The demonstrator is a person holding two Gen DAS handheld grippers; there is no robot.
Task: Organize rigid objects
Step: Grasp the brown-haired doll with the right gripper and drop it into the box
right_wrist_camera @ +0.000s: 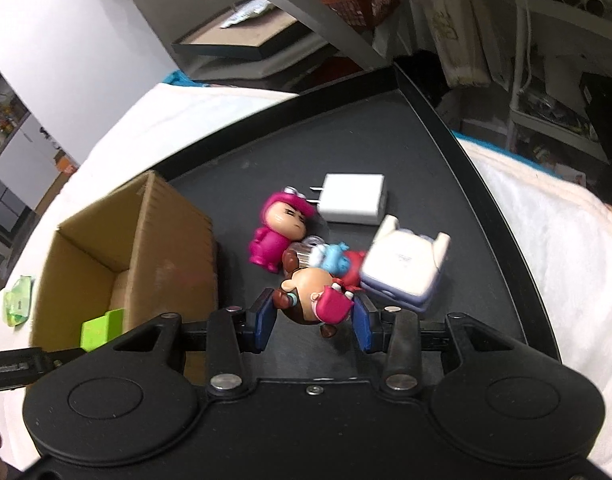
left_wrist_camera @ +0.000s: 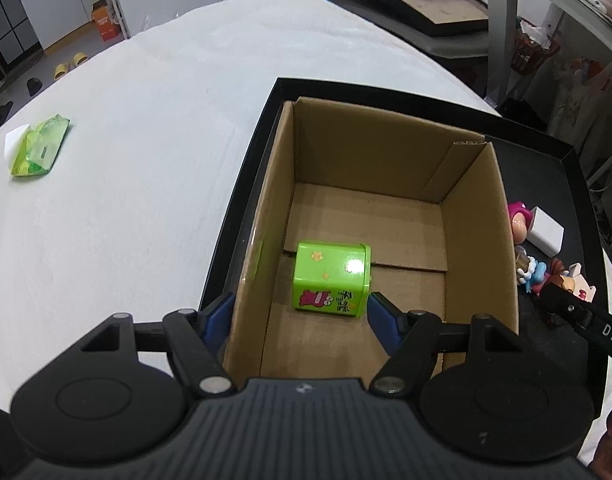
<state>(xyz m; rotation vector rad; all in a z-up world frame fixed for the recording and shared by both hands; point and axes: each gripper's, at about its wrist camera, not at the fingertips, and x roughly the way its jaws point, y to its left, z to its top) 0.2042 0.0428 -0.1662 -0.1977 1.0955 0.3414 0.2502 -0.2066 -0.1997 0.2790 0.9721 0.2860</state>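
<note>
My right gripper (right_wrist_camera: 314,322) is shut on a small brown-haired figurine (right_wrist_camera: 306,300) with a pink part, pinched between the blue pads just above the black tray (right_wrist_camera: 386,140). A pink figurine (right_wrist_camera: 274,236), a small blue figure (right_wrist_camera: 334,258), a white charger (right_wrist_camera: 352,198) and a white-and-lavender toy (right_wrist_camera: 402,268) lie close behind it. My left gripper (left_wrist_camera: 300,320) stands open over the near left corner of the cardboard box (left_wrist_camera: 482,240), with the box's left wall between its fingers. A green tin (left_wrist_camera: 332,280) lies on its side on the box floor, not gripped.
The cardboard box sits in the left part of the black tray (left_wrist_camera: 578,208), on a white-covered table (left_wrist_camera: 146,160). A green packet (left_wrist_camera: 38,146) lies far left on the cloth. Shelves, a flat framed board and clutter stand beyond the table's far edge.
</note>
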